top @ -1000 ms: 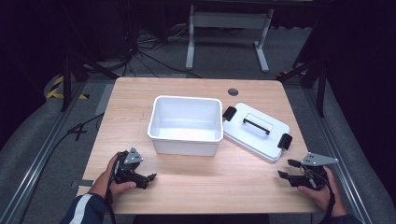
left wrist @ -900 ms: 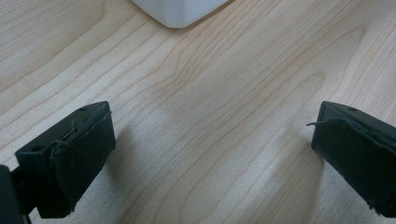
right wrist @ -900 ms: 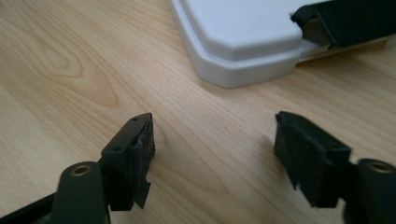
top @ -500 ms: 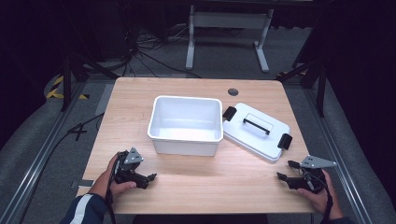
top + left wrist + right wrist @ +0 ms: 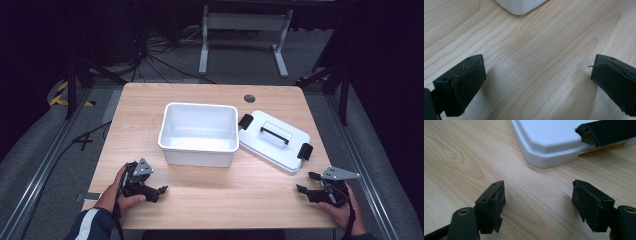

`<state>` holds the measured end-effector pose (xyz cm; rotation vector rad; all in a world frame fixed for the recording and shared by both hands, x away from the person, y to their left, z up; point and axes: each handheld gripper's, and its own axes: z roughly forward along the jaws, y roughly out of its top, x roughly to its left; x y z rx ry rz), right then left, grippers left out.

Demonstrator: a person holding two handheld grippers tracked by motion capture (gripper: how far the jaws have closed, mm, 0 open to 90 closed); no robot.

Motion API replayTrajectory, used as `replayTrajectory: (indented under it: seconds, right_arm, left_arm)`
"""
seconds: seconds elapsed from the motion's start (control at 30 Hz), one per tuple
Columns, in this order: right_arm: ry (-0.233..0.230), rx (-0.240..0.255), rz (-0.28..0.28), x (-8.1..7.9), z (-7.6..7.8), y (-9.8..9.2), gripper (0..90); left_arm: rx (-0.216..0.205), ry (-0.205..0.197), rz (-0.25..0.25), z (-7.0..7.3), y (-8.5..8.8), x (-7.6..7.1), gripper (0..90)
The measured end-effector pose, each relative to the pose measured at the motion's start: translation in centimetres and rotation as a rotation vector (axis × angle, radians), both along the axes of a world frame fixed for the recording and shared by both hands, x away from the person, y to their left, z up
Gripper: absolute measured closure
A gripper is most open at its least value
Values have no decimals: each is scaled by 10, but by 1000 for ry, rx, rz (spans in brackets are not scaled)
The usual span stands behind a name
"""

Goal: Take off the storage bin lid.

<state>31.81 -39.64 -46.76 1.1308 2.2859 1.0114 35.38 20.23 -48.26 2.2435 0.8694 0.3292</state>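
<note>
Both tools, left (image 5: 161, 190) and right (image 5: 304, 182), rest open on unlabelled table (image 5: 150, 105).

My high camera looks forward and down over the whole worktop (image 5: 150, 110). My left gripper camera sits close above the wood, facing the white tub (image 5: 520, 6) at 12 o'clock. My right one, equally low, faces the lid (image 5: 551, 142) at 1 o'clock.

Wooden table (image 5: 150, 115) bears bin (image 5: 198, 133) (white), lid (image 5: 275, 140).
</note>
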Motion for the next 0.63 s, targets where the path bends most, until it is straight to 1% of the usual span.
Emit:
replayTrajectory:
  seconds: [0.43,0.63]
  right_arm:
    - [0,0,0,0,0,0,270]
    - [1,0,-5,0,0,0,261]
  left_arm:
    - [-3,4,-2,0,0,1,2]
    - [4,8,0,1,-1,1,1]
